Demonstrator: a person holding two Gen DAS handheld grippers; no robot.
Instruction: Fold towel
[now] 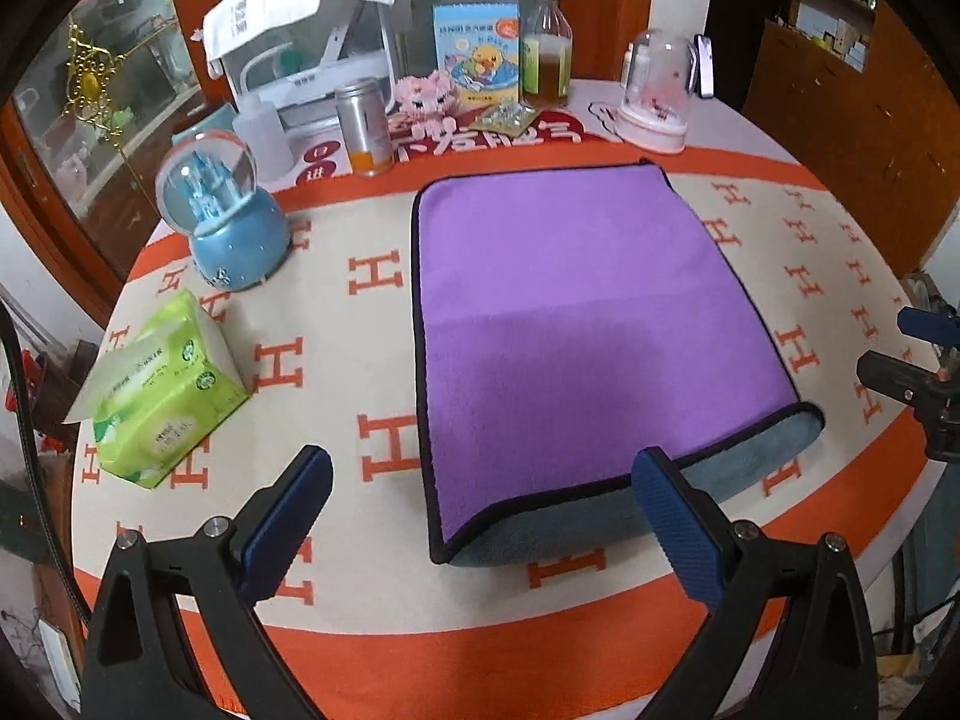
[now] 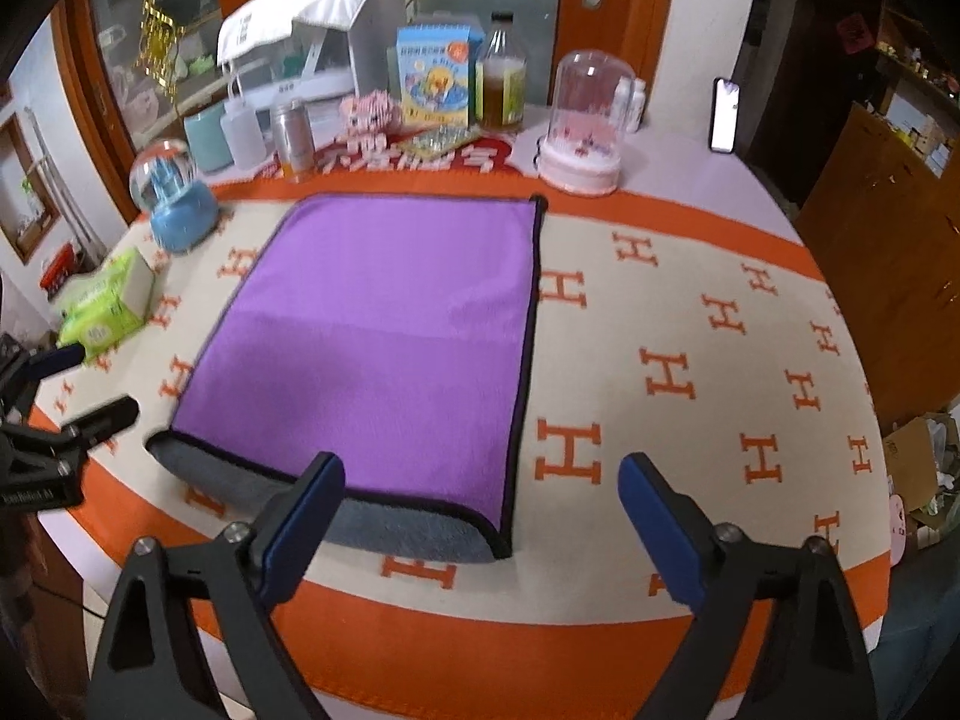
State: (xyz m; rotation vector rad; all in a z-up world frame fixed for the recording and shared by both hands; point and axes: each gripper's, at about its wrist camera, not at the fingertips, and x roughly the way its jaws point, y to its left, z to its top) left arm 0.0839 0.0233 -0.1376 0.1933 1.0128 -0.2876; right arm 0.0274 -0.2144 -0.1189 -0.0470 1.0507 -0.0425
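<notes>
A purple towel (image 1: 576, 324) with a dark hem lies folded once on the orange-and-cream cloth; its grey underside shows along the near edge (image 1: 600, 516). My left gripper (image 1: 480, 504) is open and empty, hovering above the towel's near left corner. In the right wrist view the towel (image 2: 384, 348) lies left of centre. My right gripper (image 2: 483, 507) is open and empty, above the towel's near right corner. The left gripper also shows at the left edge of the right wrist view (image 2: 78, 384), and the right gripper at the right edge of the left wrist view (image 1: 900, 348).
A green tissue pack (image 1: 162, 396) and a blue snow globe (image 1: 231, 222) stand left of the towel. A can (image 1: 363, 126), a pink toy, a box, a bottle (image 1: 546, 54) and a clear dome (image 1: 657, 90) line the back. A phone (image 2: 723, 114) stands at back right.
</notes>
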